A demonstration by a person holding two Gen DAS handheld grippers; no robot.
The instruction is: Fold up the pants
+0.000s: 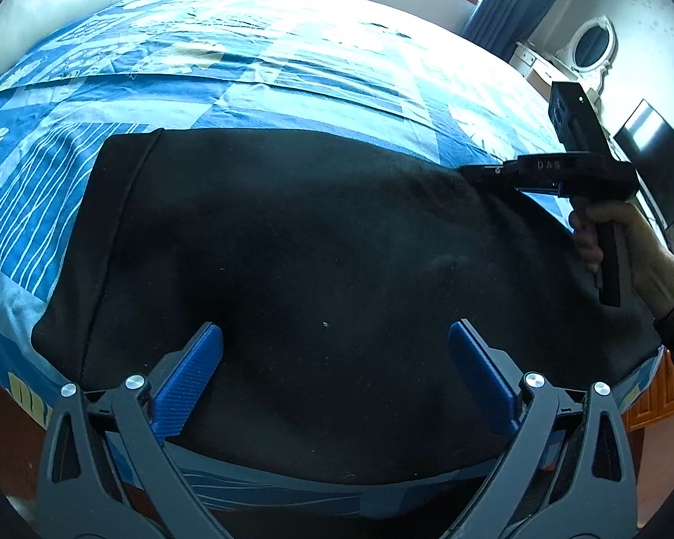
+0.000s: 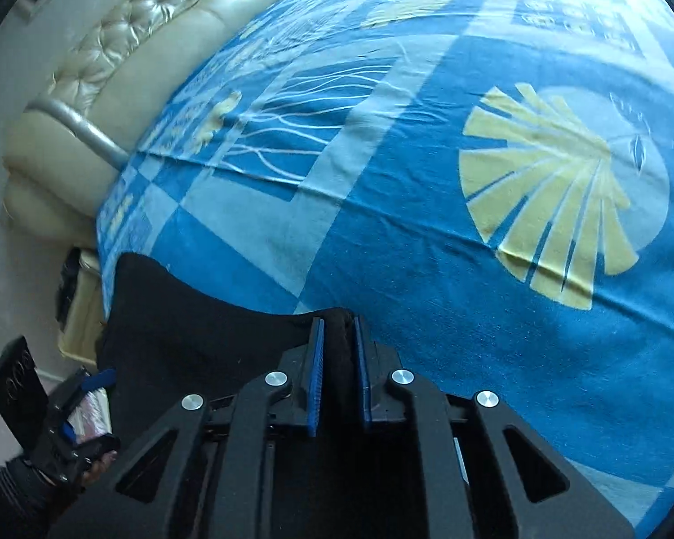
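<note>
1. The black pants (image 1: 319, 269) lie spread flat on a bed, on top of a blue bedspread (image 1: 256, 72) with pale squares, white wavy lines and yellow fan shapes.
2. In the left wrist view the pants fill the lower middle of the picture. One hemmed end (image 1: 126, 206) lies to the left, and the near edge runs along the near side of the bed.
3. The left hand-held gripper (image 1: 334, 359) hovers over the near part of the pants. Its jaws stand wide apart and nothing is between them; its blue pads (image 1: 193, 382) sit above the cloth.
4. The right hand-held gripper (image 2: 339, 350) is clenched on the far edge of the pants: a fold of black cloth is pinched between its two blue pads (image 2: 317, 373), which stand nearly together.
5. From the left wrist view the right hand-held gripper (image 1: 481, 173) shows on the right side, its tip meeting the raised far edge of the pants, where the cloth bunches up a little.
6. A hand (image 1: 606, 233) grips the handle of that tool, with a dark sleeve at the wrist.
7. In the right wrist view the pants (image 2: 188, 328) reach to the lower left, with the left hand-held gripper (image 2: 85, 404) visible at their far corner.
8. A cream tufted headboard (image 2: 126, 54) runs along the edge of the bed.
9. A window with dark curtains (image 1: 498, 0), an oval mirror (image 1: 591, 45) and a dark screen (image 1: 656, 166) stand beyond the bed.
</note>
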